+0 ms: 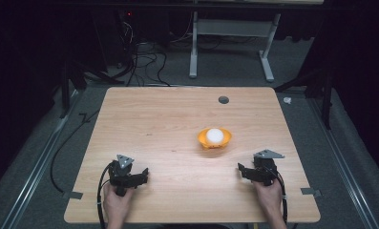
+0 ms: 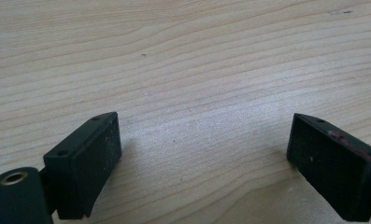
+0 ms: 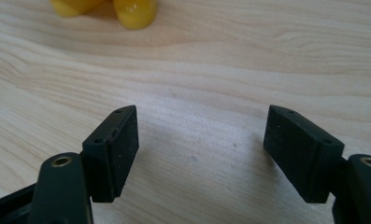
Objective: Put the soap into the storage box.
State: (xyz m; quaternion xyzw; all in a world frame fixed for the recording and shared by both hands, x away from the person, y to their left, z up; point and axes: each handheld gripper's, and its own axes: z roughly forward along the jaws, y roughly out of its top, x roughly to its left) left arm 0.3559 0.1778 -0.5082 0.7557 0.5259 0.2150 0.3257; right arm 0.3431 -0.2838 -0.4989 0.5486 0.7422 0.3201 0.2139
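An orange-yellow bowl (image 1: 215, 139) with a white ball (image 1: 215, 135) in it sits right of the middle of the wooden table (image 1: 168, 119). Near the front left, a hand holds my left gripper (image 1: 138, 175), which is open and rests low over bare wood (image 2: 204, 135). My right gripper (image 1: 242, 171) is held near the front right, open too, with nothing between its jaws (image 3: 202, 135). The bowl's yellow base (image 3: 127, 10) shows at the top left of the right gripper view, some way ahead of the jaws.
A round grey cable hole (image 1: 223, 99) lies near the table's far edge. Behind the table stand a white desk frame (image 1: 232, 43) and tangled cables (image 1: 144, 62) on the grey floor. Metal rails (image 1: 34, 171) run along both sides.
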